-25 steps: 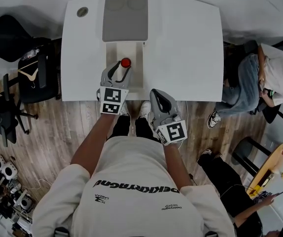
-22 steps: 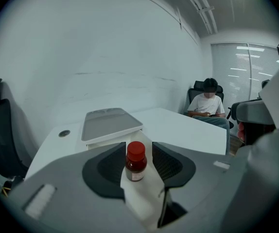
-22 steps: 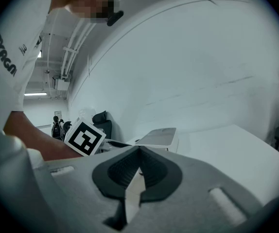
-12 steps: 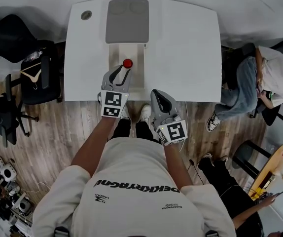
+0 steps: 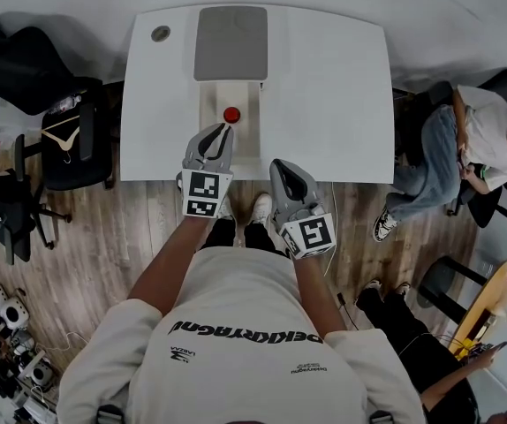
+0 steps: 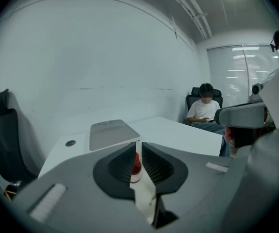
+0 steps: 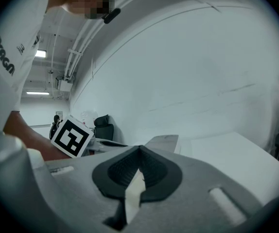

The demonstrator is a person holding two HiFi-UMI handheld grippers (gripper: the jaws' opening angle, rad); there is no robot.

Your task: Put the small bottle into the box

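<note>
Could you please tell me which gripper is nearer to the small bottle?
Left. The left gripper, its jaws closing with nothing between them, sits just short of the small bottle; the right gripper hangs farther back, off to its right.

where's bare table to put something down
Widest: the table right of the box, bare to its right edge. Also the strip left of the box, up to the round hole at the far corner. Crowded: the centre line: grey lid, box with the bottle, and the left gripper at the near edge, jaws closing on nothing.
</note>
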